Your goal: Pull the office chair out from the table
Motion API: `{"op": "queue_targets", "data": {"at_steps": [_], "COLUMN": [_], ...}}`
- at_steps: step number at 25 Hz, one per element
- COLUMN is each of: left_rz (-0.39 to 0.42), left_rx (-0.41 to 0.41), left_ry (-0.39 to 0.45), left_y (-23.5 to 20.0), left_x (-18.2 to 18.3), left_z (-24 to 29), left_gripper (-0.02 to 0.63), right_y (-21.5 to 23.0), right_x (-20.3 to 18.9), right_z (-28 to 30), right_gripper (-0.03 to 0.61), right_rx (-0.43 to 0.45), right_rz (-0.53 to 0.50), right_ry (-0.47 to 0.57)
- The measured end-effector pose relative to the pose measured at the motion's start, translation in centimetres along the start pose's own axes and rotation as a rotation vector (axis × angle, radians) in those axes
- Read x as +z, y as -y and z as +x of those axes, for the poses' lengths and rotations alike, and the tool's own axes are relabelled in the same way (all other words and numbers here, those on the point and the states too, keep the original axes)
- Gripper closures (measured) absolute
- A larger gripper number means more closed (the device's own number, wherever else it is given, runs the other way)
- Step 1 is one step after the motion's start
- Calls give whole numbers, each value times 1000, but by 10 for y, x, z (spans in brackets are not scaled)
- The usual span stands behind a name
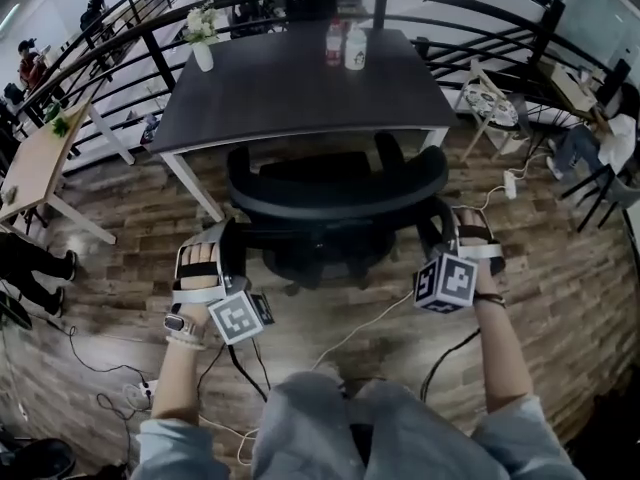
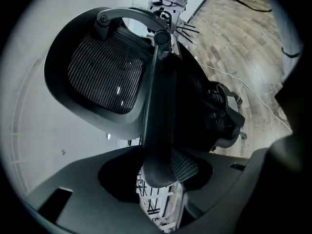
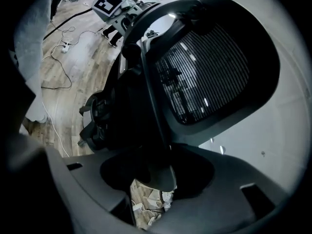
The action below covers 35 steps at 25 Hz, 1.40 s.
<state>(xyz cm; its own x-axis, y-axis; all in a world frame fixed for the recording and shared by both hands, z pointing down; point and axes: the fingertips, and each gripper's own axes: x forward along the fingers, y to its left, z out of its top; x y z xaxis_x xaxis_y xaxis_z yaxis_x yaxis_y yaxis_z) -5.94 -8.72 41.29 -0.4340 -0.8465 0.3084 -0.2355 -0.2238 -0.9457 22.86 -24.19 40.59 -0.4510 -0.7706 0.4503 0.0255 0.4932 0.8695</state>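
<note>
office chair, black, with a curved mesh backrest (image 1: 335, 196), stands on the wood-plank floor (image 1: 560, 298) just in front of the dark grey rectangular table (image 1: 290, 88), its backrest turned toward the person and its seat toward the table. in the head view the backrest top lies clear of the table's front edge, with a dark strip of seat between the two; whether the seat's front edge sits under the tabletop cannot be told. left gripper (image 1: 228, 233) is at the backrest's left edge and right gripper (image 1: 447, 220) at its right edge, both at about the same height. in the left gripper view the rim of the backrest frame runs straight down into the gap of the left gripper (image 2: 157, 179), and the wide-set jaws are clamped on that rim. in the right gripper view the opposite rim enters the right gripper (image 3: 157, 179) in the same way, with the jaws closed on it. status, as a judgement: approach and grasp are complete on both sides, and the pull is under way or about to start, since the office chair is close to the table. remaining: draw the office chair back evenly toward the person until the seat is well apart from the table, then release both rims. a white vase of flowers (image 1: 203, 40) and two bottles (image 1: 343, 44) stand on the tabletop and are not involved. loose cables (image 1: 345, 343) cross the floor behind the chair base and could snag the castors.
</note>
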Motion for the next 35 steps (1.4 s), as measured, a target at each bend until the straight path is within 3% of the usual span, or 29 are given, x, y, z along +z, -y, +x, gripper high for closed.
{"op": "queue_targets", "data": {"at_steps": [19, 35], "left_rz": [-33, -68], "left_rx": [9, 24], "left_ry": [-31, 10], "left_y": [18, 17], "left_x": [-8, -8], "left_z": [-54, -69], "left_gripper": [416, 410], "right_y": [-27, -32], "right_x": [1, 2], "right_z": [-55, -71], "right_gripper": [388, 387], "right_rx": [-29, -34], "right_rz": [-18, -18], "right_ry": [-37, -71]}}
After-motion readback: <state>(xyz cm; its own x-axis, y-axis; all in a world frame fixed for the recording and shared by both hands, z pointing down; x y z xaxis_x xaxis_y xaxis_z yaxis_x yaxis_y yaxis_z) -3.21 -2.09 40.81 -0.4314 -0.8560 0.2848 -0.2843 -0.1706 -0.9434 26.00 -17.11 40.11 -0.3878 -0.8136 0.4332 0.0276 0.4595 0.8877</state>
